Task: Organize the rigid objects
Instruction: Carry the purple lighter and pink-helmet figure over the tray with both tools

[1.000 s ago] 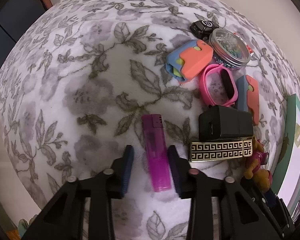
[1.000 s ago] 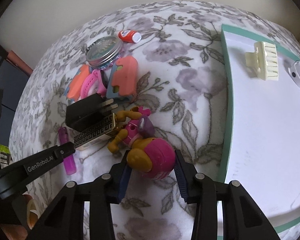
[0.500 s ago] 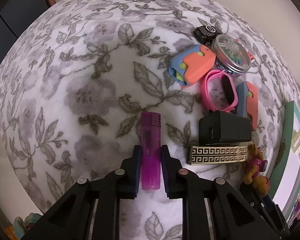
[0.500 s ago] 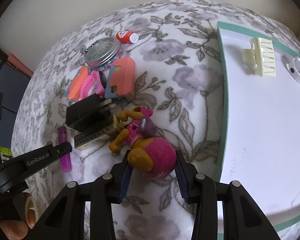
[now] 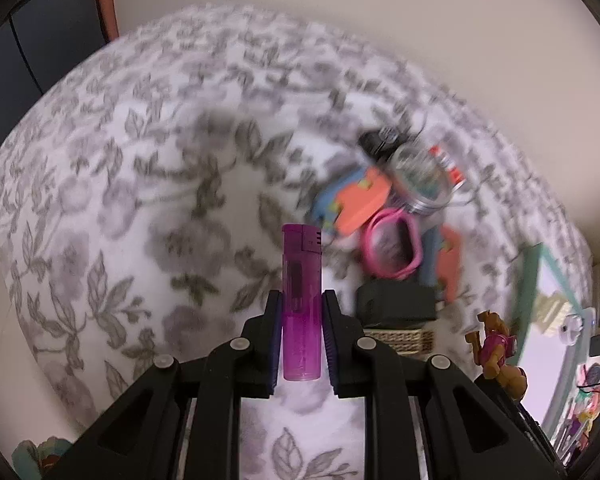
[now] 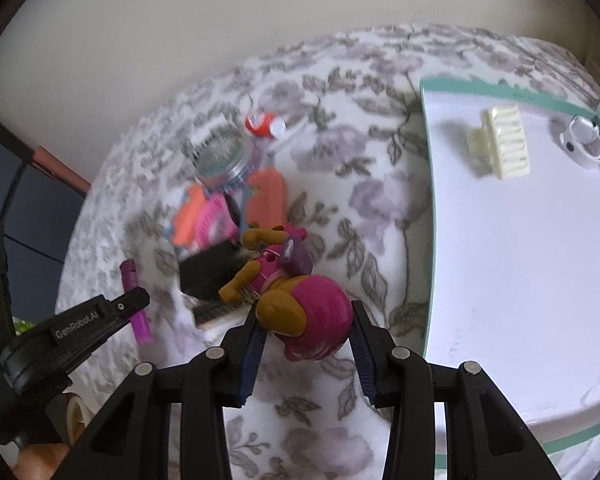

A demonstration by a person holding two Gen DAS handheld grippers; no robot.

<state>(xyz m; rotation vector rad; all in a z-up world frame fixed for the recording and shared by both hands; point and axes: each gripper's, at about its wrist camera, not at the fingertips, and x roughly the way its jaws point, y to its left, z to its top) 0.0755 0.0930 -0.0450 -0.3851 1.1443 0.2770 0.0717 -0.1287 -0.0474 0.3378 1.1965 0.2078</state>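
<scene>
- Floral fleece blanket [image 5: 148, 200] lies under everything, soft and giving, so we judge that small things set on it may tip or sink a little; a plain pale wall stands behind it.
- Our left gripper [image 5: 300, 332] is pinched tight on the purple lighter [image 5: 301, 292], gripped at its lower half with the cap pointing away from us, clear of the blanket.
- We take the lighter for light, stiff and smooth plastic; a mid-body grip across the flat sides looks safe.
- Our right gripper [image 6: 304, 332] clamps the pink-helmeted toy figure [image 6: 300, 312] by its round head, body dangling ahead of the fingers.
- The toy seems hard and light, but the rounded head may swivel in the pads.
- Right of that gripper sits the white tray [image 6: 512, 264] with a green rim, holding a cream hair clip [image 6: 500, 144] and a small white thing we cannot identify.
- Ahead and left, the blurred clutter pile [image 6: 228, 208] waits: a tin, orange pieces, a pink band, a black block.
</scene>
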